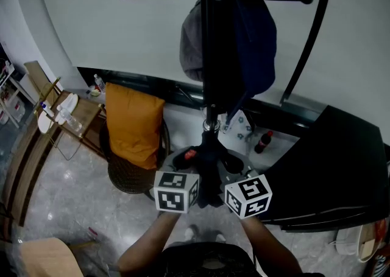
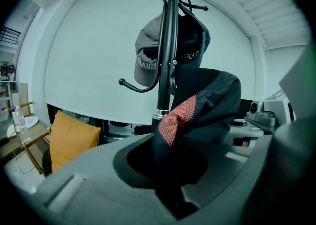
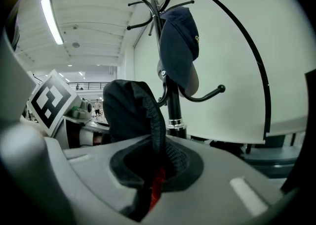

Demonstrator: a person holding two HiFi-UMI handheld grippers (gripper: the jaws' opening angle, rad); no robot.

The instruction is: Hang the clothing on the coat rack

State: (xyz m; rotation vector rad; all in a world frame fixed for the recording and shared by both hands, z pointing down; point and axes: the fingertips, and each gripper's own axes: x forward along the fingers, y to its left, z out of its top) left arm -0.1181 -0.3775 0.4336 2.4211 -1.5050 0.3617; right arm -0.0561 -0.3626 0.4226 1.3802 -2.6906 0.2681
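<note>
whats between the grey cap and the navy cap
The coat rack's black pole, between grey cap and navy cap in the head view.

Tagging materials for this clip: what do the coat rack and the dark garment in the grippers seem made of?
The coat rack looks like black-painted metal, slightly glossy: thin rigid curved hooks, a chrome-like collar on the pole. The dark garment seems soft matte fabric, possibly synthetic: it folds and bunches limply, with a red dotted patch that looks knitted.

Glossy metal coat rack (image 1: 209, 56), matt cloth garment (image 2: 210, 105), perhaps mesh-textured
</note>
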